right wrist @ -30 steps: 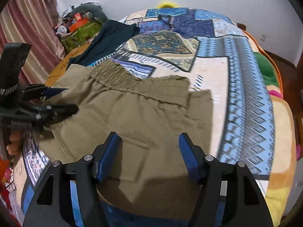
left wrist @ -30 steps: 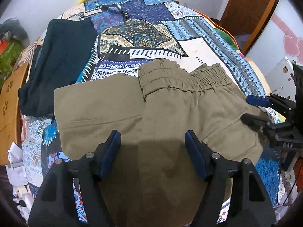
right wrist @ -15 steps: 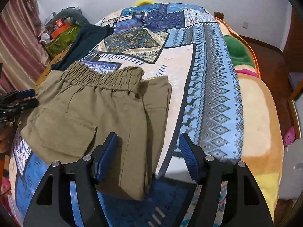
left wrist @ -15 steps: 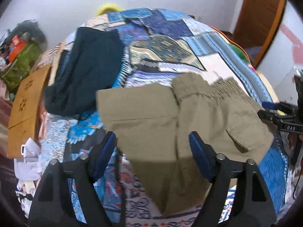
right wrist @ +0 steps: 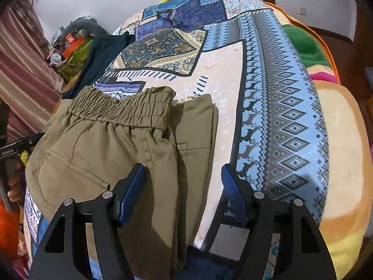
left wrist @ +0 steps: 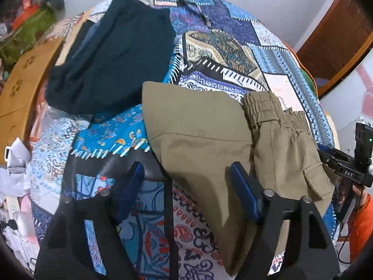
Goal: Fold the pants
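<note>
The olive pants point(left wrist: 209, 135) lie folded on the patterned bedspread point(left wrist: 233, 53), elastic waistband point(left wrist: 263, 107) toward the far side. In the right wrist view the pants point(right wrist: 105, 151) fill the left half, waistband point(right wrist: 123, 109) on top. My left gripper point(left wrist: 186, 182) is open and empty, above the near left edge of the pants. My right gripper point(right wrist: 181, 191) is open and empty, above the pants' right edge. The right gripper also shows at the right edge of the left wrist view point(left wrist: 342, 165).
A dark teal folded garment point(left wrist: 112, 53) lies to the left of the pants, also seen in the right wrist view point(right wrist: 100, 56). A wooden board point(left wrist: 21, 81) and clutter stand off the bed's left side. A colourful blanket point(right wrist: 338, 128) covers the bed's right side.
Both grippers have drawn back and apart: the left has swung leftward off the pants, the right has swung rightward. The pants lie where they were.
</note>
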Demonstrator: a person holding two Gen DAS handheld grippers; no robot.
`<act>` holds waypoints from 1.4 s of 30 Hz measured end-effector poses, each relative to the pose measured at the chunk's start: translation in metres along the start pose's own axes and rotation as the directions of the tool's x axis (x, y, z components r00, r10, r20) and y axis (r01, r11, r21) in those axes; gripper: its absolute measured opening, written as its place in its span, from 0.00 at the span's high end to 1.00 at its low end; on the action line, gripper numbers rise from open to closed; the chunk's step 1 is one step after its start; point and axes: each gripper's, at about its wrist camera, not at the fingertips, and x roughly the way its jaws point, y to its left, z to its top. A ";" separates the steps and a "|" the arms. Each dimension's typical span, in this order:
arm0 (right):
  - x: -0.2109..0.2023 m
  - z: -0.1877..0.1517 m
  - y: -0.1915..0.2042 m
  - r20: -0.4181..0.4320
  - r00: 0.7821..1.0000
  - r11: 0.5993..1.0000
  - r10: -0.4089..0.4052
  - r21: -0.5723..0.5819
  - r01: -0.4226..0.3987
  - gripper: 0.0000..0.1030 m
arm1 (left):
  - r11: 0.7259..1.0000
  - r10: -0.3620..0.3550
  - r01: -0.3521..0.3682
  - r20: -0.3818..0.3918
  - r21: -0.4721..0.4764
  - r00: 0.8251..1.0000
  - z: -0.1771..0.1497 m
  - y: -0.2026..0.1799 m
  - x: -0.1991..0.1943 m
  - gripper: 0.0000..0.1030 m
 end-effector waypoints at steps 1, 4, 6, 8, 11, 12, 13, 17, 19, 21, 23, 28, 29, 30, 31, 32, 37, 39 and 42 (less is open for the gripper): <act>0.002 0.001 0.001 -0.004 1.000 1.000 0.001 -0.006 -0.001 0.38 | 1.000 -0.004 0.004 -0.005 0.007 1.000 0.002 -0.001 0.003 0.31; 0.006 0.002 0.002 -0.015 1.000 1.000 0.014 -0.015 -0.015 0.42 | 1.000 -0.020 0.020 -0.017 0.021 1.000 0.006 -0.005 0.009 0.39; 0.010 0.004 0.002 -0.019 1.000 1.000 0.022 -0.011 -0.022 0.44 | 1.000 -0.014 0.014 -0.010 0.026 1.000 0.008 -0.008 0.011 0.43; 0.012 0.004 0.003 -0.020 0.999 0.999 0.026 -0.018 -0.026 0.48 | 1.000 -0.006 0.006 -0.003 0.027 1.000 0.010 -0.010 0.012 0.49; 0.013 0.004 0.001 -0.024 0.998 0.999 0.053 -0.006 -0.053 0.59 | 0.999 -0.029 0.029 0.011 0.041 1.000 0.010 -0.012 0.009 0.68; 0.013 0.003 0.000 -0.023 0.998 0.998 0.061 -0.001 -0.061 0.63 | 0.998 -0.033 0.032 0.021 0.055 0.999 0.010 -0.015 0.008 0.77; 0.013 0.003 0.000 -0.021 0.998 0.998 0.064 -0.003 -0.064 0.66 | 0.997 -0.029 0.026 0.031 0.070 0.999 0.009 -0.019 0.005 0.82; 0.011 0.002 0.004 -0.011 0.998 0.998 0.063 -0.020 -0.063 0.77 | 0.994 0.020 -0.027 0.071 0.110 0.997 0.008 -0.029 -0.003 0.88; 0.007 0.001 0.008 0.005 0.999 0.998 0.041 -0.043 -0.041 0.81 | 0.994 0.022 -0.032 0.087 0.106 0.996 0.011 -0.029 -0.009 0.91; -0.001 0.002 0.017 0.042 0.999 0.995 0.008 -0.098 -0.004 0.87 | 0.994 0.014 -0.025 0.106 0.105 0.994 0.013 -0.029 -0.017 0.93; -0.007 0.006 0.022 0.058 0.998 0.993 0.000 -0.116 0.006 0.89 | 0.993 0.021 -0.036 0.130 0.108 0.991 0.016 -0.030 -0.026 0.94; -0.022 0.017 0.039 0.107 0.994 0.985 -0.010 -0.170 0.028 0.89 | 0.987 0.051 -0.080 0.196 0.140 0.979 0.020 -0.038 -0.050 0.95; -0.023 0.020 0.043 0.116 0.993 0.984 -0.009 -0.176 0.030 0.89 | 0.986 0.055 -0.086 0.206 0.144 0.977 0.022 -0.038 -0.053 0.95; -0.027 0.024 0.048 0.130 0.991 0.982 -0.008 -0.188 0.033 0.89 | 0.985 0.059 -0.093 0.221 0.146 0.973 0.024 -0.038 -0.059 0.95; -0.031 0.029 0.053 0.144 0.990 0.980 -0.006 -0.194 0.034 0.89 | 0.984 0.062 -0.099 0.238 0.146 0.969 0.026 -0.037 -0.065 0.95; -0.034 0.034 0.057 0.161 0.987 0.979 -0.005 -0.201 0.038 0.89 | 0.984 0.067 -0.107 0.257 0.144 0.964 0.030 -0.035 -0.072 0.95; -0.045 0.062 0.079 0.230 0.973 0.973 0.008 -0.224 0.045 0.89 | 0.987 0.086 -0.126 0.325 0.103 0.942 0.054 -0.018 -0.099 0.95; -0.046 0.076 0.090 0.259 0.966 0.969 0.008 -0.241 0.057 0.89 | 0.987 0.098 -0.137 0.350 0.088 0.932 0.066 -0.011 -0.108 0.95; -0.044 0.101 0.107 0.295 0.956 0.964 0.011 -0.258 0.068 0.89 | 0.984 0.123 -0.162 0.397 0.067 0.909 0.086 0.004 -0.123 0.95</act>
